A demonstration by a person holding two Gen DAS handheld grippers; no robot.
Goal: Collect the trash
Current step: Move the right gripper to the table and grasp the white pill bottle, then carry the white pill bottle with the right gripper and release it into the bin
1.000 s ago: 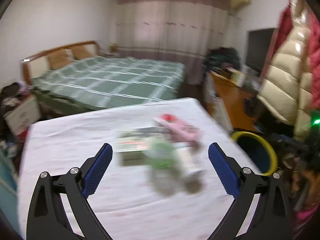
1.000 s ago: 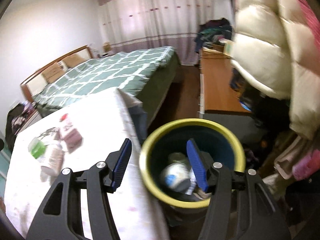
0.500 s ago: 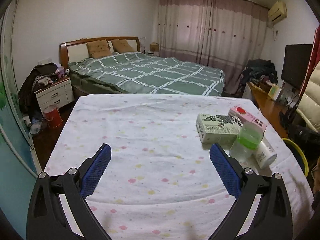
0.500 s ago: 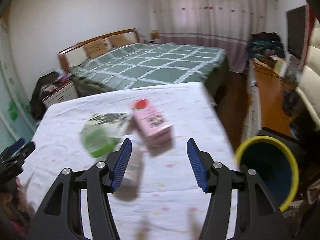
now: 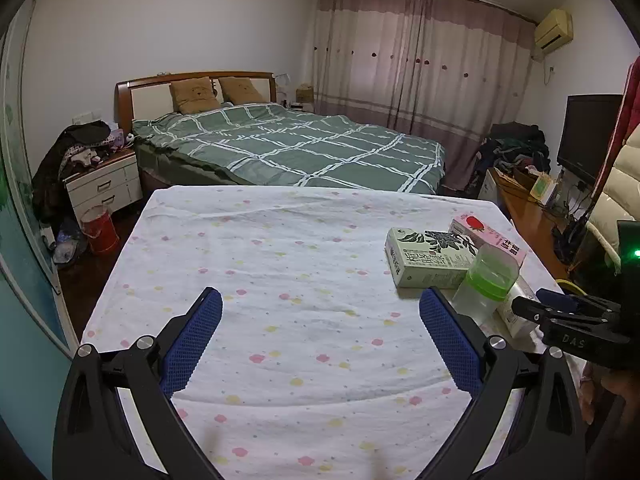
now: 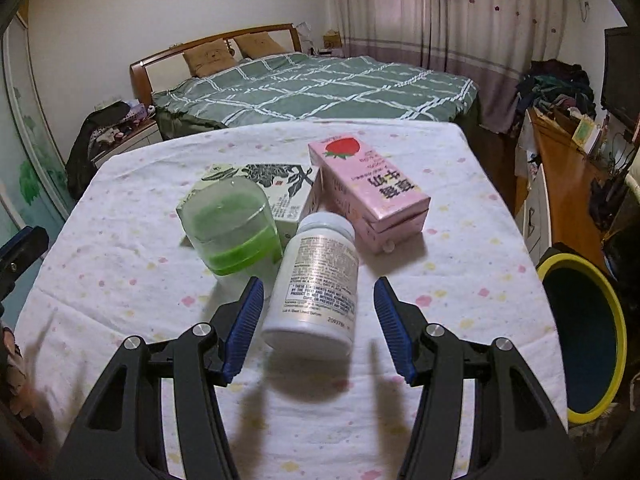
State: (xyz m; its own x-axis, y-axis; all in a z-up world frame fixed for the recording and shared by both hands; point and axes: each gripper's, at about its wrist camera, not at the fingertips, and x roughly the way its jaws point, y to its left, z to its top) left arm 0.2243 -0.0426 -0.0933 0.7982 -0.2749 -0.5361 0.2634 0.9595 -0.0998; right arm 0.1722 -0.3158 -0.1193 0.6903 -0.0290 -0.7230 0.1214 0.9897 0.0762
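A white pill bottle lies on its side on the dotted tablecloth. My right gripper is open, one blue pad on each side of the bottle's base, not touching it. Beside the bottle stands a clear jar with a green lid. Behind them lie a green-and-white carton and a pink strawberry milk carton. My left gripper is open over bare cloth, left of the same cartons and jar. The right gripper's fingers show at that view's right edge.
A yellow-rimmed dark bin stands on the floor off the table's right side. A bed with a green checked cover lies beyond the table. A wooden desk runs along the right wall; a nightstand is at far left.
My right gripper swung from over the bin to the table and closed in on the white bottle, which now lies between its pads. My left gripper turned left onto bare cloth, then held still.
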